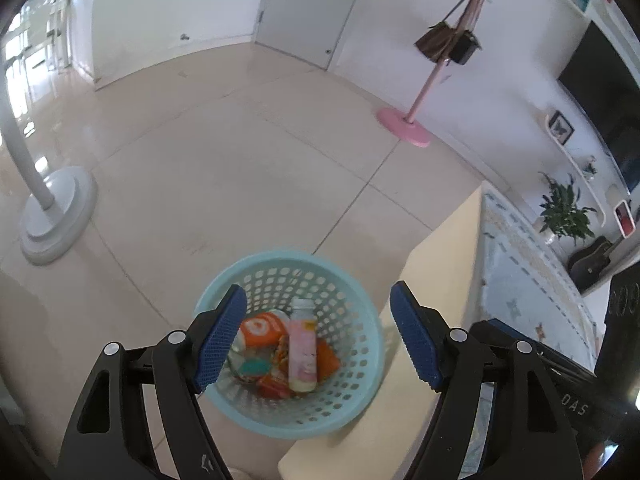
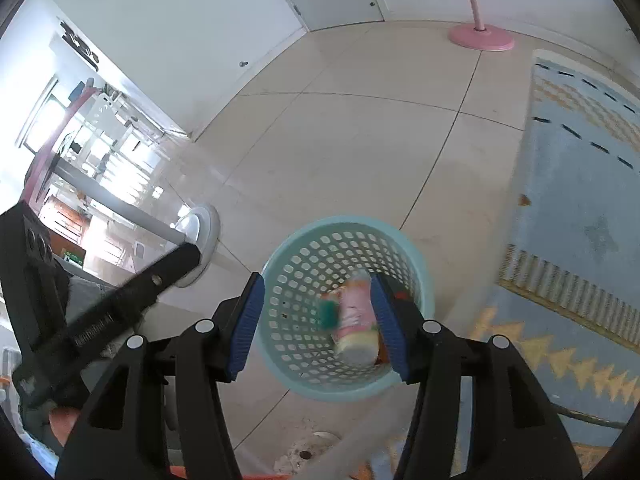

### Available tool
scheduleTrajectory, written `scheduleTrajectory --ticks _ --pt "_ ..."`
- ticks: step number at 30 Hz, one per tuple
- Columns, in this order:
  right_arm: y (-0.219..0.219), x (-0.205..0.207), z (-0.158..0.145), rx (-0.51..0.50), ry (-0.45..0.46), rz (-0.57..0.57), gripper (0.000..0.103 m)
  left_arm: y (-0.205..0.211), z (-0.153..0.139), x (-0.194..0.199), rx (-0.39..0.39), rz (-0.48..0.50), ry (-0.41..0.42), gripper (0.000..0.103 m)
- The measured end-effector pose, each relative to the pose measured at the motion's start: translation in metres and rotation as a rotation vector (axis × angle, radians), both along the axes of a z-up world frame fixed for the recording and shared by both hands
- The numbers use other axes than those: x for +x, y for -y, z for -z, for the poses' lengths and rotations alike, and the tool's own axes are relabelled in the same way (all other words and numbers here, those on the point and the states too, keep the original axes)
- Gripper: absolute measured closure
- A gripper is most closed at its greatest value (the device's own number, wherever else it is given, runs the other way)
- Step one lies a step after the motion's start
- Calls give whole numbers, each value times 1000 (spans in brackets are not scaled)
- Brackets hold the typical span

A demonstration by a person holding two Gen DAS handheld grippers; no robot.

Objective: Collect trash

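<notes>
A light blue perforated basket [image 1: 352, 292] stands on the tiled floor beside a cream table corner. Inside lie a pink bottle [image 1: 303, 350], orange wrappers [image 1: 262, 330] and other small trash. My left gripper [image 1: 320, 336] is open and empty, hovering above the basket. In the right wrist view the same basket [image 2: 304, 280] sits below my right gripper [image 2: 316, 320], which is open and empty. The pink bottle [image 2: 356, 312] lies in the basket, blurred, between the fingers' line of sight.
A cream table [image 1: 440, 280] with a blue patterned cloth [image 1: 520, 280] is at the right. A white stand base [image 1: 56, 216] stands at the left, a pink coat stand [image 1: 404, 126] at the back. A blue patterned rug [image 2: 580, 200] lies right of the basket.
</notes>
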State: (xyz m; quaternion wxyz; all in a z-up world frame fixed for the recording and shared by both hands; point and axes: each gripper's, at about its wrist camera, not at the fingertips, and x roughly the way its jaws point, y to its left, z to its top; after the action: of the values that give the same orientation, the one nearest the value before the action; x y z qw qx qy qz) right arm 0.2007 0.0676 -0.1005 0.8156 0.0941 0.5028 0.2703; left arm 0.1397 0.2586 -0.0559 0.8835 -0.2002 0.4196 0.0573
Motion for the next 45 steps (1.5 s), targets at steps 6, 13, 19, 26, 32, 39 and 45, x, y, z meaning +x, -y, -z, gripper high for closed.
scheduleTrajectory --ticks 6,13,19,26,32,39,45 --pt "50 -31 -32 1 136 62 51 54 -26 -12 40 87 121 31" --pt "113 -90 -82 -79 377 174 41 131 -52 -67 232 147 242 30" --pt "143 -140 -81 -196 566 273 31 161 -48 -111 307 -3 344 18" --pt "149 -166 -39 -258 645 298 31 176 -23 -107 314 -3 346 18" --pt "147 -167 -24 -197 645 299 31 192 -22 -103 399 2 353 18" --pt "155 -167 -6 -211 624 337 29 188 -13 -102 429 -12 319 17" --pt "153 -161 1 -227 595 331 29 181 -7 -100 415 -28 290 17"
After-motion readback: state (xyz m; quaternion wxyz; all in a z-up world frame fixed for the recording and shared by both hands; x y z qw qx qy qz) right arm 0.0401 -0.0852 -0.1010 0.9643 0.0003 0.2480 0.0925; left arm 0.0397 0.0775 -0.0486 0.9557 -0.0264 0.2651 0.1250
